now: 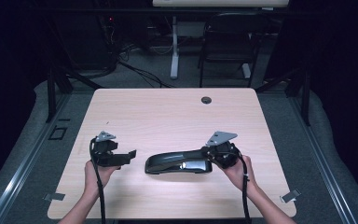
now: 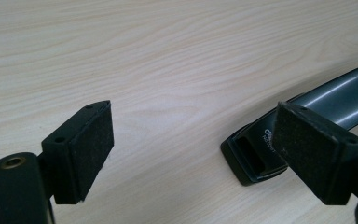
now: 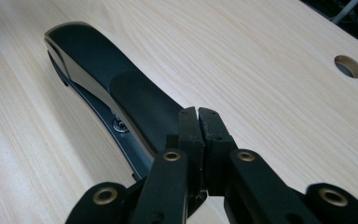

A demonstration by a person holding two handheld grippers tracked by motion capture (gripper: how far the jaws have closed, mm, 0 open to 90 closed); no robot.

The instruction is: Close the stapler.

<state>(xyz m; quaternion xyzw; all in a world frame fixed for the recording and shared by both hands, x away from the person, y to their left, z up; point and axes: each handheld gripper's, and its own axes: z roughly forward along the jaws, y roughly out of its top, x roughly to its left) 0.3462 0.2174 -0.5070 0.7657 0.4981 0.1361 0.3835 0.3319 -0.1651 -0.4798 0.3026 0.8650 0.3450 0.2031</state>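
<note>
left gripper (image 1: 129,156): near left of table (image 1: 168,112), jaws wide apart, nothing between the pads, pointing right at the stapler | stapler (image 1: 179,162): black, lying near the middle, long axis left to right, just right of left gripper | right gripper (image 1: 213,155): jaws pressed together, tips over the stapler's right end, grip cannot be told
</note>
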